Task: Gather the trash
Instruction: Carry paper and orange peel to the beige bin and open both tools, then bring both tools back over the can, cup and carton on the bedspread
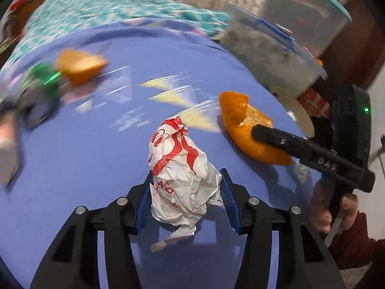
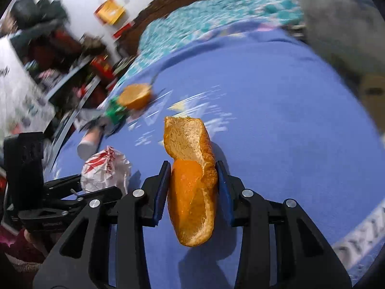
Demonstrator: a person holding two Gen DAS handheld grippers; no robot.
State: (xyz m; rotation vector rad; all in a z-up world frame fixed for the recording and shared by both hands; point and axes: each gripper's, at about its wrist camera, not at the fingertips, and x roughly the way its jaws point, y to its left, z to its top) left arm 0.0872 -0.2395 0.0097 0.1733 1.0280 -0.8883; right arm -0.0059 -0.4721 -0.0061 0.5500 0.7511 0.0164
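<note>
Item 1: crumpled paper wrapper (image 1: 182, 175), white w/ red print, creased all over, twisted to a narrow top. Long axis runs away from the left wrist cam, twisted end pointing fwd over the blue cloth (image 1: 84, 163); a loose tail hangs below the pads. Held by left gripper (image 1: 185, 192): blue pads pressed on both sides of the lower half, gap only as wide as the wad. In the right wrist view the same wrapper (image 2: 105, 168) shows left of the right tool, clamped in the left gripper (image 2: 79, 187).

Item 2: orange peel (image 2: 192, 192), large curved piece, bright orange skin w/ pale pithy inside, torn ragged far edge. Long axis in line w/ the fingers, pithy end pointing fwd, rounded end toward cam. Held by right gripper (image 2: 192, 187): pads tight on both flanks at mid-length, narrow opening. In the left wrist view the peel (image 1: 240, 130) sits right of the wrapper, a black finger (image 1: 276, 137) of the right gripper (image 1: 259, 132) across it (whether it clears the cloth: cannot tell).

Item 3: second orange piece (image 1: 80, 65), far left on the cloth, blurred. Beside it a green object (image 1: 47, 77), too smeared to identify.

Item 4: clear plastic bin (image 1: 288, 38), blue-trimmed, beyond the cloth at far right.
</note>
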